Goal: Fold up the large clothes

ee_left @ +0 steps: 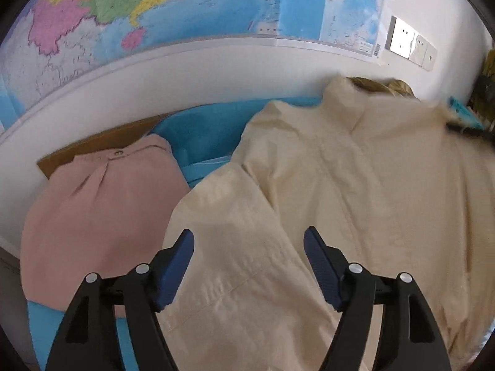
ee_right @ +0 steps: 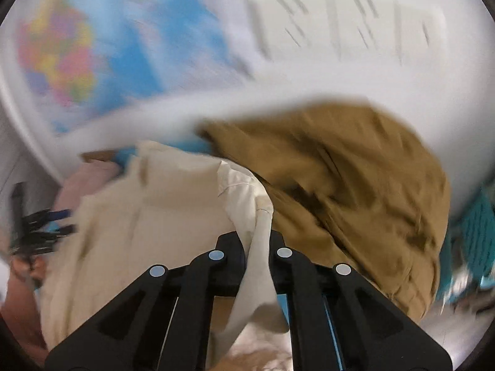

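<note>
One thin fold of the cream cotton shirt sits clamped in your right gripper, low centre. Your left gripper gapes empty above the sleeve, so a pull could drag the shirt onto the brown crumpled garment at right.

left tongs spread wide, right tongs clamped

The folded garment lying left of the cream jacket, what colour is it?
Dusty pink; the folded garment beside the cream jacket shows best in the left wrist view.
</note>
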### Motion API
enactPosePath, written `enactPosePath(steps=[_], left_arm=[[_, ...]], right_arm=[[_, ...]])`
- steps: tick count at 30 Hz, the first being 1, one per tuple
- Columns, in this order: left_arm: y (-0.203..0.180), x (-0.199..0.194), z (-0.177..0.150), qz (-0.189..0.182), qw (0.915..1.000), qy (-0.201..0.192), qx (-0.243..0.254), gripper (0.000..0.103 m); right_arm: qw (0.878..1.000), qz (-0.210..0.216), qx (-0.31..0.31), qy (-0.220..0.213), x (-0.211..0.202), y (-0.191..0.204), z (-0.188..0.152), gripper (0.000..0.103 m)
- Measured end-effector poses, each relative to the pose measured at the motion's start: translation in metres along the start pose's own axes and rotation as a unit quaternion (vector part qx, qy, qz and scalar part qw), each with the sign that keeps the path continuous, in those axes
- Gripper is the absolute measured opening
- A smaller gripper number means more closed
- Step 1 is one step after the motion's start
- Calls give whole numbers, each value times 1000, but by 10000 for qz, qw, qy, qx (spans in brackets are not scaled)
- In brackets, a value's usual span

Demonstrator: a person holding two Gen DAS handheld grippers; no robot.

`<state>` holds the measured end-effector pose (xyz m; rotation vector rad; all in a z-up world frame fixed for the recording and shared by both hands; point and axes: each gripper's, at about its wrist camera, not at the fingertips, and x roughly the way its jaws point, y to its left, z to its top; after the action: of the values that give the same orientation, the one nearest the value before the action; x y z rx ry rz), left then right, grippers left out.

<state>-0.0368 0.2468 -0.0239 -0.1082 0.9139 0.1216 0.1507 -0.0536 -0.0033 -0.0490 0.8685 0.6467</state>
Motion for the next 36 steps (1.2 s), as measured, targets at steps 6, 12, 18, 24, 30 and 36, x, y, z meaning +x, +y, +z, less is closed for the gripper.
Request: enactPosePath(steps=[6,12,18,24,30,36], left_arm=[[-3,-18,-20,-172,9997,44,186,81],[-22,-47,-51,-437,9976,-50,540,88],[-42,-83,-96,-931,9946,-66,465,90],[-108,-81,-157,-109,9899,359,1366,86],[-76,-101,-147,133,9958,129,900,2],[20,-204,-85,665,9905,-1155,-340,2]], right_arm=[[9983,-42,581,55,3,-19,-25,61],[9975,391,-145,-565,-88,25,-61,83],[9876,1049,-1037,-543,-124,81,-100,87],[9785,1582,-1296,-282,-101,115,-116,87],[9779,1812,-1034,-141,-85,117,-116,87],[9787,1802,-852,-496,-101,107,-109,87]])
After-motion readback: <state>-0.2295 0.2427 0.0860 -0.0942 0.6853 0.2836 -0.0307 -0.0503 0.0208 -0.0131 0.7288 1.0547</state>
